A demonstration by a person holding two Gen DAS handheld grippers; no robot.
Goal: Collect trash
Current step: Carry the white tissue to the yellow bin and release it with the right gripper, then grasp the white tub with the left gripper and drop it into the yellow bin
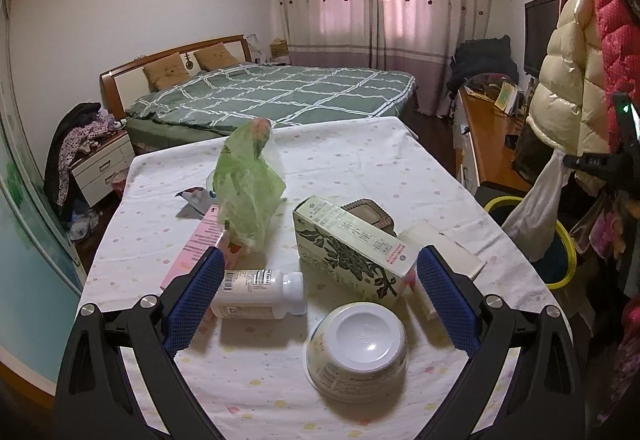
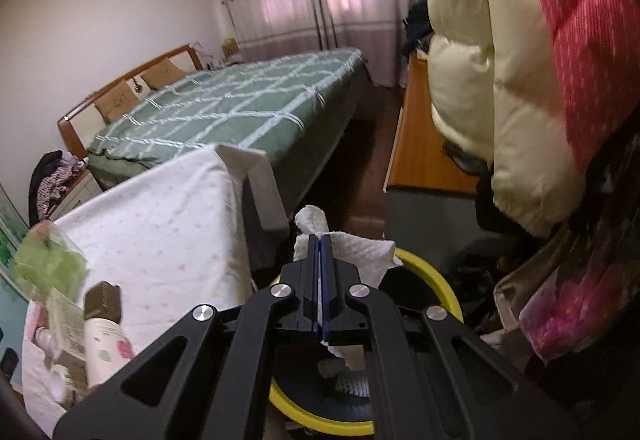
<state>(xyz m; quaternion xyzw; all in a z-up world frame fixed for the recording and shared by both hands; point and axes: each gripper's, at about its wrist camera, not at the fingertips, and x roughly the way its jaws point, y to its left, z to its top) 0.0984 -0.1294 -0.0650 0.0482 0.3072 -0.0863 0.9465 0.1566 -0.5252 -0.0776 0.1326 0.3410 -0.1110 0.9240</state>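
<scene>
One white tissue point(image 2: 352, 252) pinched in right claw point(image 2: 320, 240) over yellow-rimmed bin point(image 2: 436, 280), seemingly; left claw point(image 1: 320, 272) wide open, empty.

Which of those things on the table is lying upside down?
The white bowl, nearest the open left gripper: its base faces up. The pill bottle and flowered box just lie on their sides.

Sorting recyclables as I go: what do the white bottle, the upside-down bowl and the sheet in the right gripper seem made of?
White bottle: looks like glossy plastic with a printed paper label. Upside-down bowl: probably thin plastic or coated paper, smooth moulded base. Sheet in the right gripper: soft embossed tissue paper, crumpled, above the yellow-rimmed bin.
</scene>
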